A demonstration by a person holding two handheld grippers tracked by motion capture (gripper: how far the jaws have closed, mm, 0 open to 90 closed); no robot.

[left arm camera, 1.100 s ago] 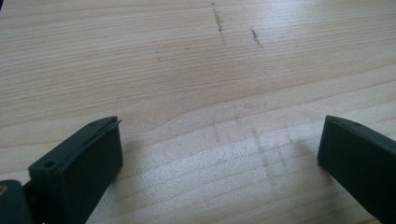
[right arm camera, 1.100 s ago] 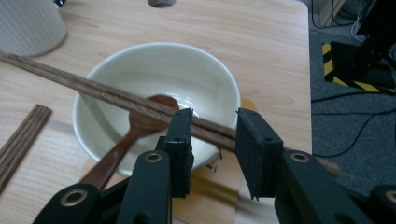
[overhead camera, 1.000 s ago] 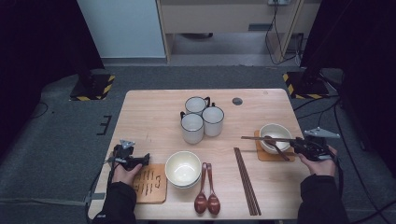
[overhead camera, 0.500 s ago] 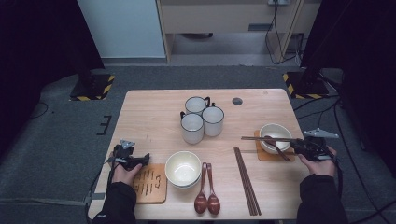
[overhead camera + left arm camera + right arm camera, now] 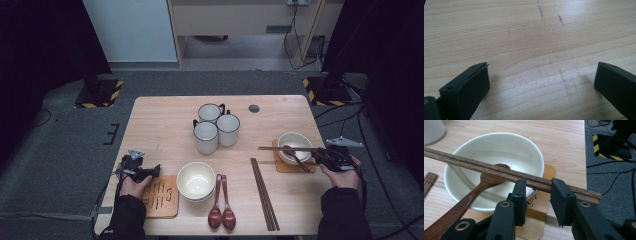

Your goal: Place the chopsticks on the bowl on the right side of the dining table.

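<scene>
The pair of chopsticks (image 5: 499, 173) lies across the rim of the white bowl (image 5: 461, 195), which sits on a small wooden coaster (image 5: 287, 166) near the right edge of the desk (image 5: 165, 120). A brown spoon (image 5: 474, 192) leans inside the bowl, under the sticks. The right gripper (image 5: 537, 188) has its jaws either side of the sticks' thick end; the jaws have just been opening a little, with the sticks between them, and whether the pads are touching the wood I cannot tell. The sticks look light, stiff and smooth, likely to roll or slide apart, so a hold across both near the thick end seems safest. The bowl looks ceramic and would chip if knocked. The left gripper (image 5: 541, 82) rests by the front-left corner, jaws spread wide over bare wood
</scene>
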